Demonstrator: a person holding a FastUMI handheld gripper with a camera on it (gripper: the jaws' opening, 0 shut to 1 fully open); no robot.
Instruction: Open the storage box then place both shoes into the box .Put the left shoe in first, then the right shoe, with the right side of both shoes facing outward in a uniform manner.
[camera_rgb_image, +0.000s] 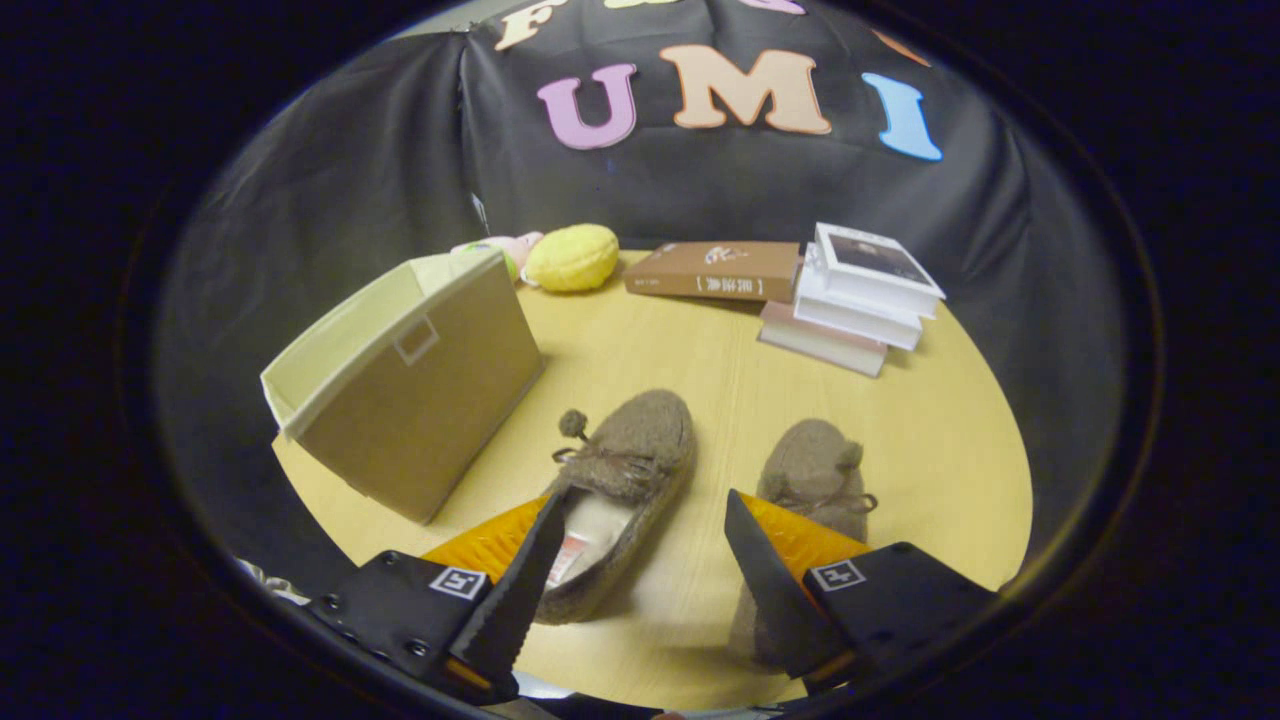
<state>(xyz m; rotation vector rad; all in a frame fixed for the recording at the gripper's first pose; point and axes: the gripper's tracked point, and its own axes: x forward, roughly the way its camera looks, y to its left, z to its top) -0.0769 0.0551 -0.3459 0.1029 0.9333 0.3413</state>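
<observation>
Gripper view: fingers spread wide above table, left shoe between them, ungripped.

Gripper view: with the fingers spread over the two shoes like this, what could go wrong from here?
1. The open gripper straddles both brown shoes; the left shoe and right shoe look alike, so the wrong one might go first.
2. The storage box stands tilted on the table beside the left shoe; a push could shift it.
3. One finger lies across the left shoe's opening, so a grip may catch only soft fabric.
</observation>
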